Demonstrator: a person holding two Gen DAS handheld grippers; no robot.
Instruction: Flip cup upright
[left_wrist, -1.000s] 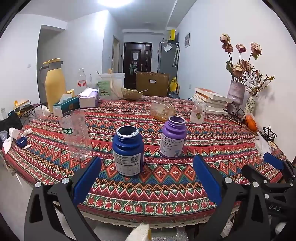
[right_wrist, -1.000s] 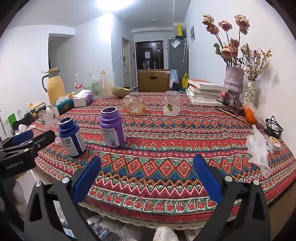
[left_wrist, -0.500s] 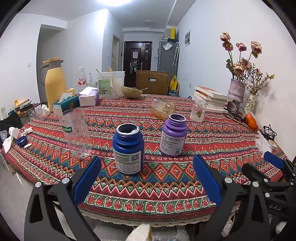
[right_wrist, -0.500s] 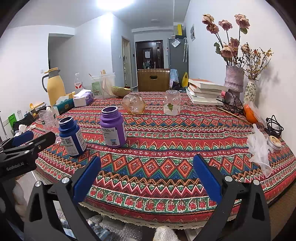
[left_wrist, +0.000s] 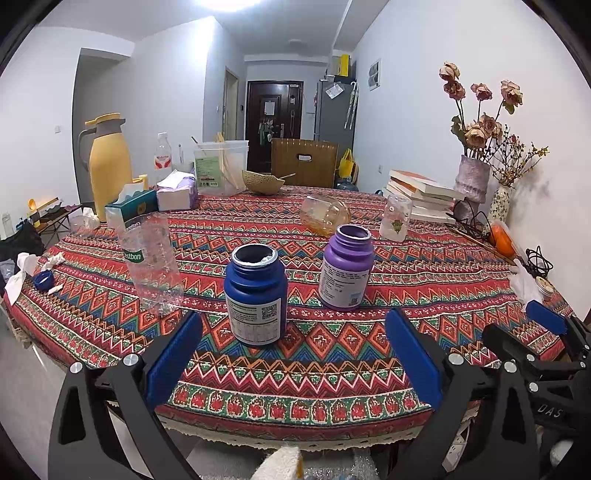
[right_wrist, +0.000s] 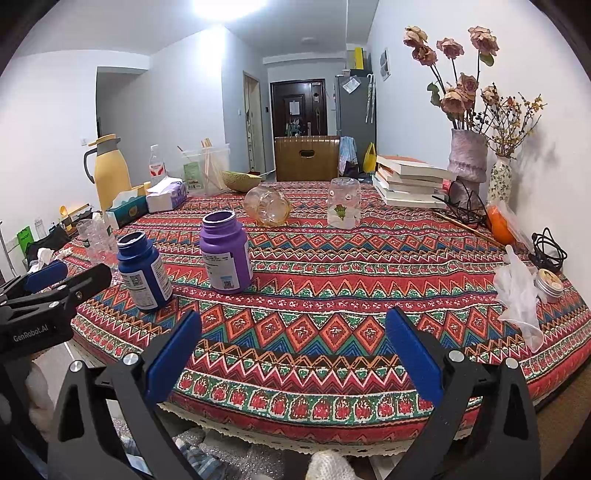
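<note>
we hold both grippers at the near edge of the table (right_wrist: 332, 402), which is covered in a red patterned cloth. the left gripper (left_wrist: 293, 354) has its blue fingers spread wide with nothing between them, and the right gripper (right_wrist: 293, 354) is spread just as wide and empty too. taking the purple bottle (right_wrist: 226, 256) as our landmark: the amber glass cup (right_wrist: 267, 205) lies on its side beyond it, further from us and a little to the right, well apart from either gripper. a clear cup with a flower print (right_wrist: 344, 206) stands mouth-down to the right of the amber one — also beyond the purple bottle. the blue bottle (right_wrist: 144, 269) stands open-topped just left of the purple bottle and nearer to us, and a clear plastic bottle (left_wrist: 151, 262) tilts further left of it. books (right_wrist: 410, 181) and a vase of dried roses (right_wrist: 467, 162) sit far right of the purple bottle, by the wall.
</note>
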